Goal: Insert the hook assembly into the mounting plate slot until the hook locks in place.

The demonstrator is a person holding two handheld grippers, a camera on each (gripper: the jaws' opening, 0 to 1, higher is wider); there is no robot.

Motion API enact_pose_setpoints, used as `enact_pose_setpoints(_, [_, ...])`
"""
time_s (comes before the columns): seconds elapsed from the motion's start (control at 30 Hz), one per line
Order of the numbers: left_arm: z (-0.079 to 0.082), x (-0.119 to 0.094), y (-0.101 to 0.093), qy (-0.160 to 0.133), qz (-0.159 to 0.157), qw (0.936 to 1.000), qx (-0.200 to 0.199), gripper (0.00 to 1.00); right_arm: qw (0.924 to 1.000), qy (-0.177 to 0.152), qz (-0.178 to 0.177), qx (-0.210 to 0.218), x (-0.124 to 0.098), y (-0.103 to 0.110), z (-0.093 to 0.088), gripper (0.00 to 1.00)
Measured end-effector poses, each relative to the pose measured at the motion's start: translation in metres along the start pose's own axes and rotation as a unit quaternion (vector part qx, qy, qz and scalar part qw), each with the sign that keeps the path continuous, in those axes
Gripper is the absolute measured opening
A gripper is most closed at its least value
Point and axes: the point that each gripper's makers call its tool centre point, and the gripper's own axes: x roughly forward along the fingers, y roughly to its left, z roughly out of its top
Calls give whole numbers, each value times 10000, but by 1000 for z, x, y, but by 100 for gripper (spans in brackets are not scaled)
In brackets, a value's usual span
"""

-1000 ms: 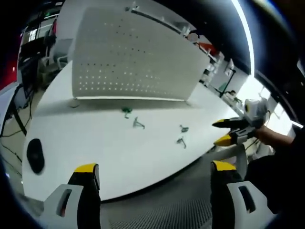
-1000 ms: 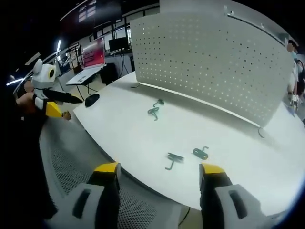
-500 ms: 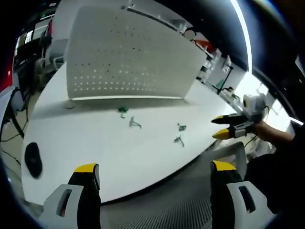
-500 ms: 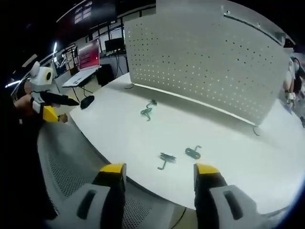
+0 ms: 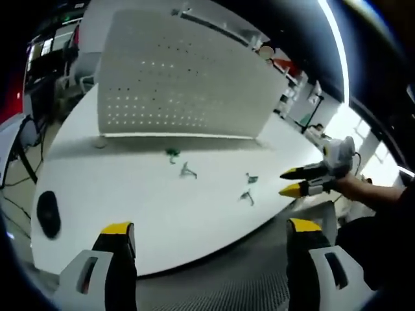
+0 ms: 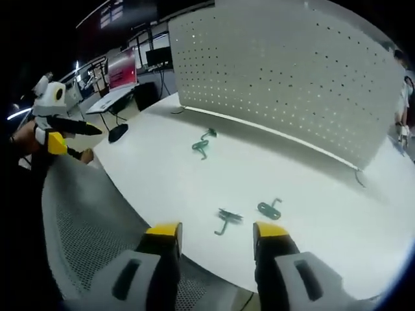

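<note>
We see the left tongs (image 5: pixel 207 236) spread wide apart above the white table (image 5: pixel 130 201), gripping nothing. The right tongs (image 6: pixel 214 232) hang parted and empty too. Four green hooks (image 6: pixel 228 219) lie scattered on the table toward twelve o'clock, before the upright perforated mounting plate (image 6: pixel 292 71).

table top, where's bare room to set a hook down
Free: the wide white stretch of table between the black mouse and the hooks; also the strip between pegboard and hooks. Crowded: around the four hooks mid-table.
</note>
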Motion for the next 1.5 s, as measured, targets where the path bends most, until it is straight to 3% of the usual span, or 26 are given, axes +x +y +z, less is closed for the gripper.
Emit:
enact_pose_setpoints(0.23, [0,0,-3,-52,-79,9997,-211,98,9967,379,229,-680,31,1,-7,34])
enact_pose_setpoints(0.4, [-4,0,-4,2,-90,9995,-287,100,9841,731,215,-1604,54,-10,-12,23])
enact_pose_setpoints(0.5, [-2,0,-8,-35,-172,9989,-436,100,9783,929,387,-1810,64,-10,-17,21])
enact_pose_setpoints(0.87, [-6,3,-7,38,-107,9991,-401,100,9587,1213,667,-2487,87,-11,-19,13])
enact_pose_setpoints(1.03, [-9,2,-4,80,-58,9993,-373,100,9452,1445,833,-2806,93,-8,-28,7])
enact_pose_setpoints(1.23, [-10,1,0,114,-8,9991,-410,100,9387,1600,966,-2895,97,-4,-35,3])
enact_pose_setpoints(1.37, [-8,1,1,103,0,9992,-382,100,9401,1606,991,-2840,99,-6,-33,2])
enact_pose_setpoints(1.5, [-8,1,-1,127,-33,9992,-378,100,9483,1568,867,-2618,100,-9,-31,2])
